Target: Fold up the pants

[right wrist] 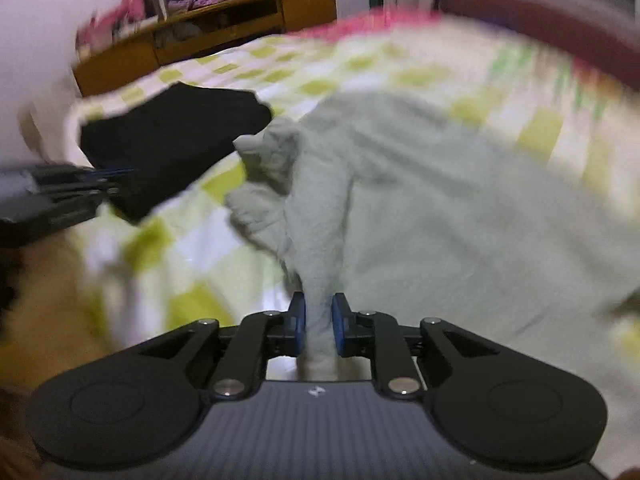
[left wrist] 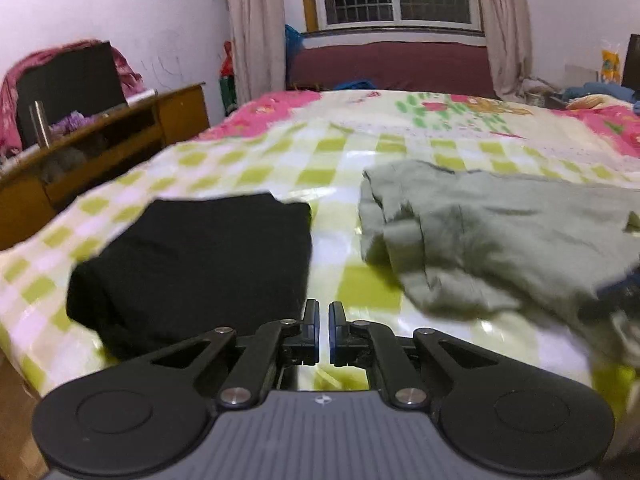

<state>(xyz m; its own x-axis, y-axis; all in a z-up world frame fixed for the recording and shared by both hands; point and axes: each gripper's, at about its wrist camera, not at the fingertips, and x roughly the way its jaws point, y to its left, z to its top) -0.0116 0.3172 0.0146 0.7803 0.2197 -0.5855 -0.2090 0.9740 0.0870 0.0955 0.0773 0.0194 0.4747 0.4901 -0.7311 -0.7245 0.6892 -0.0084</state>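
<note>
Crumpled grey-green pants (left wrist: 500, 240) lie on the right half of the bed. My right gripper (right wrist: 319, 312) is shut on a bunched ridge of these pants (right wrist: 440, 200), and the cloth rises in a fold between its blue pads. A folded black garment (left wrist: 192, 268) rests flat near the bed's left edge. My left gripper (left wrist: 324, 312) hovers just right of that black garment (right wrist: 176, 136), shut, with only a thin slit and nothing between its fingers. In the blurred right wrist view the left gripper (right wrist: 100, 184) enters from the left, beside the black garment.
The bed (left wrist: 240, 168) has a glossy green-and-white checked cover with pink floral bedding behind. A wooden desk (left wrist: 120, 128) with clutter stands along its left side. A maroon bench (left wrist: 384, 64) and a curtained window are at the far end.
</note>
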